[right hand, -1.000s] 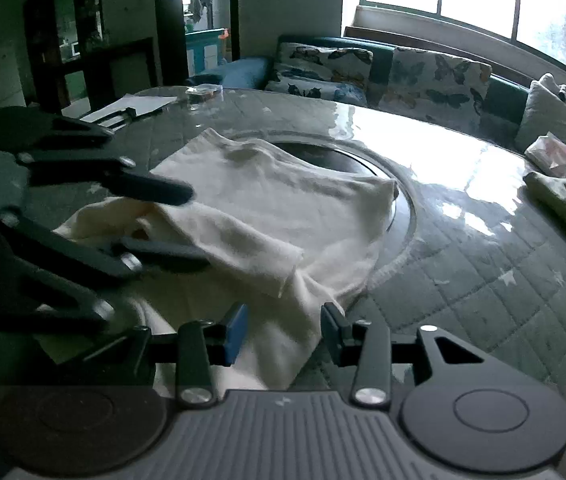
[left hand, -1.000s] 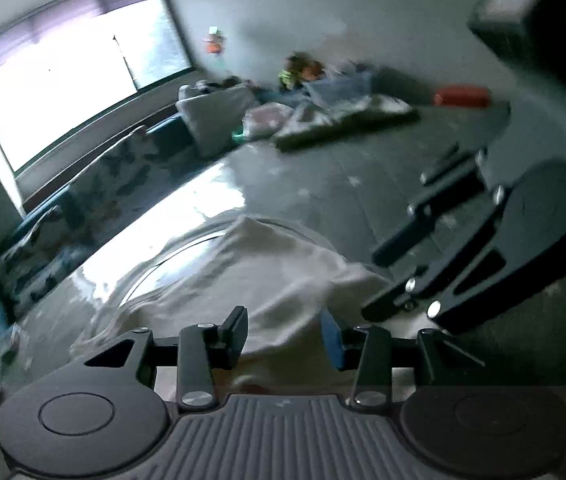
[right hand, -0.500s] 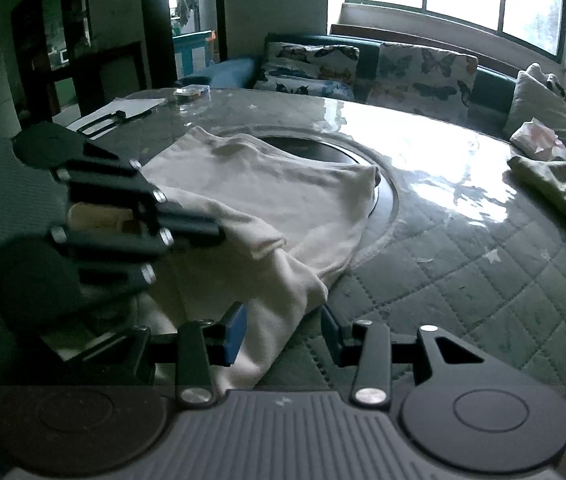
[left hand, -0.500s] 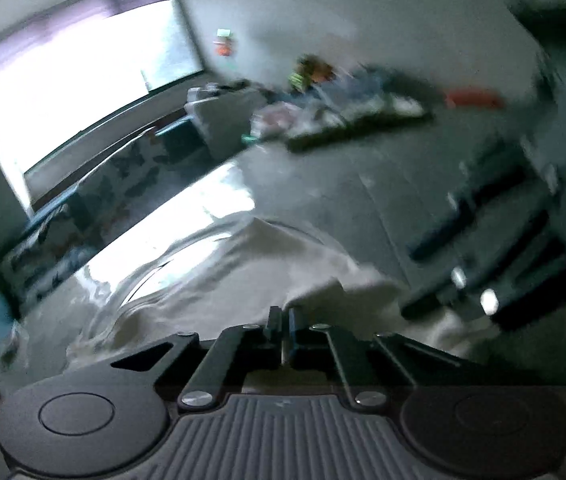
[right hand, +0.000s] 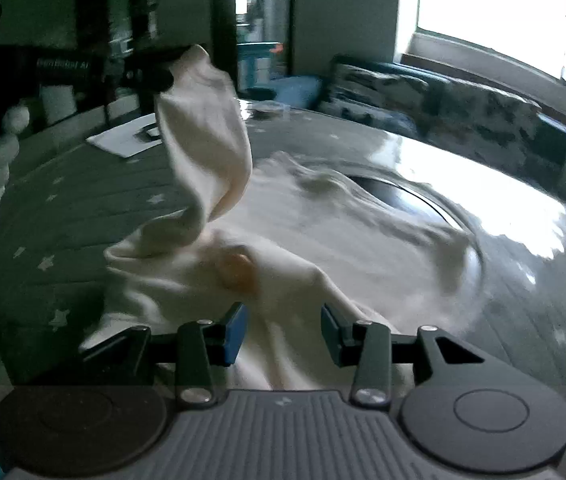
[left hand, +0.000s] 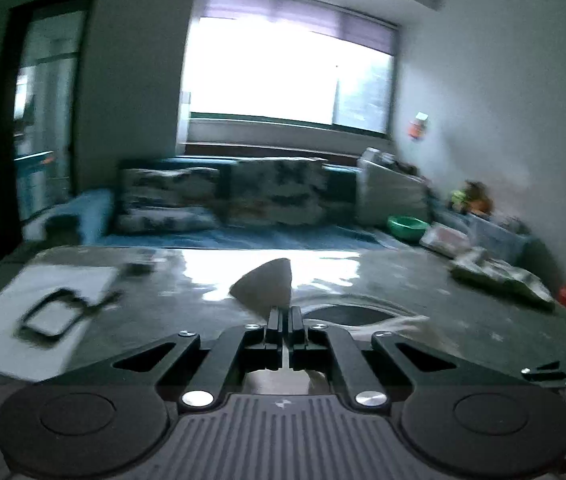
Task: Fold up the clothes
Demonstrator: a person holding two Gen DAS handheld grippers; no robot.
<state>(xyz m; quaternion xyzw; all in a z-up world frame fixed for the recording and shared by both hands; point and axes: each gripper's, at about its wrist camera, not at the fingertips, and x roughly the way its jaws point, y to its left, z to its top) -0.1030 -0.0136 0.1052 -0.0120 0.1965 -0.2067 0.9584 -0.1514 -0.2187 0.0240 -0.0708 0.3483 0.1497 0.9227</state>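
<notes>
A cream-white garment [right hand: 323, 236] lies spread on the round quilted table [right hand: 63, 208]. My left gripper [left hand: 284, 316] is shut on one part of it; a cloth tip [left hand: 267, 284] pokes up past the fingers. In the right wrist view the left gripper [right hand: 155, 68] holds that part lifted high at the upper left, the cloth hanging down in a twisted strip [right hand: 207, 140]. My right gripper [right hand: 283, 330] is open just above the garment's near edge, cloth between and below its fingers.
A glass turntable [right hand: 411, 196] sits in the table's middle, partly under the garment. White paper with a dark frame [left hand: 47, 312] lies at the table's left. Other clothes [left hand: 499, 276] lie at the right. A sofa [left hand: 243, 200] stands behind.
My left gripper closed on the garment, then lifted and swung it up and to the left. The garment rose off the table. My right gripper stayed open near the front edge.
</notes>
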